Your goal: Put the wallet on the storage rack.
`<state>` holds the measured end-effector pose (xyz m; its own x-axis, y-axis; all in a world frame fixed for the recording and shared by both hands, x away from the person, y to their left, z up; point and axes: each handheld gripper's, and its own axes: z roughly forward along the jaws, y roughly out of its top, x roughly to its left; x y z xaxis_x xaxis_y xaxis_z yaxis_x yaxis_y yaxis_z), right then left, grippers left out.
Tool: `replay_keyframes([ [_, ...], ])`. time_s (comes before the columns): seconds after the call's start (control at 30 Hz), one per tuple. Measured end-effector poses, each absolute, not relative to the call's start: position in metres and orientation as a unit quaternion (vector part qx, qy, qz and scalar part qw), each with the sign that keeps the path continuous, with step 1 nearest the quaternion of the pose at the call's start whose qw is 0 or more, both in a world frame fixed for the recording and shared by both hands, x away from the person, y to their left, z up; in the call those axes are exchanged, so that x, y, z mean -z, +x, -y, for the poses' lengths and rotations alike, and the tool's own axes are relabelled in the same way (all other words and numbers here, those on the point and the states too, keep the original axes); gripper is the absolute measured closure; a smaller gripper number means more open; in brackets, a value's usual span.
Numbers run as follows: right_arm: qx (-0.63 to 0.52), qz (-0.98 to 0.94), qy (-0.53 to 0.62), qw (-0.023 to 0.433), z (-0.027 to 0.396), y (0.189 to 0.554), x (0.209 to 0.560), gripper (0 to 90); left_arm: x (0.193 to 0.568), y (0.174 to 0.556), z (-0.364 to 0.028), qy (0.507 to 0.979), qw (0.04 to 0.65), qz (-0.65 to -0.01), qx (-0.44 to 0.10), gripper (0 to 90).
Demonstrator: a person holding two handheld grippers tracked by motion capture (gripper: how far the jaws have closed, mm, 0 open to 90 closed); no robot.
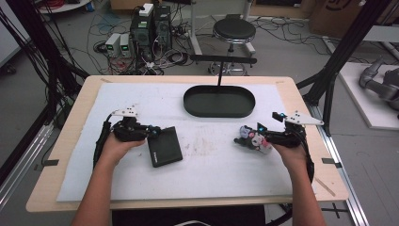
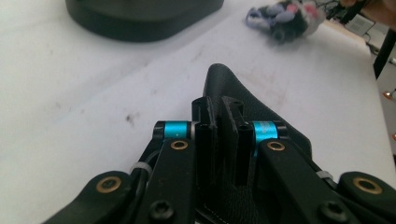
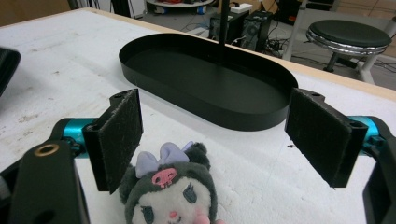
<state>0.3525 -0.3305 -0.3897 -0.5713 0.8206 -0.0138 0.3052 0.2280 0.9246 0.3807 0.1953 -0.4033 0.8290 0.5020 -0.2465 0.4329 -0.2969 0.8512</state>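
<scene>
Left gripper (image 1: 151,132) fingers (image 2: 205,140) are clamped tight on the near edge of the black case (image 1: 164,146), which sits on the white mat (image 1: 207,174) toward the table's left. Dead ahead in the middle is the black oval tray (image 1: 219,101), with a thin post rising behind it. Over on the right, the right gripper (image 1: 250,139) has its fingers (image 3: 120,135) spread wide either side of the plush toy (image 3: 169,193), pads not touching it. Nothing lies between case and toy.
</scene>
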Motion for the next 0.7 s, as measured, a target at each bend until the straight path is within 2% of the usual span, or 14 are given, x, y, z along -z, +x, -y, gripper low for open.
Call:
replay_keyframes([
  [0.3,-0.488,-0.736,0.384,0.268,0.328,0.352,0.391,19.5,0.378,0.405,-0.155,0.787,0.538,-0.297,-0.050,83.8],
  [0.7,-0.496,-0.731,0.388,0.263,0.331,0.353,0.391,19.5,0.361,0.447,-0.126,0.740,0.582,-0.332,-0.051,83.9],
])
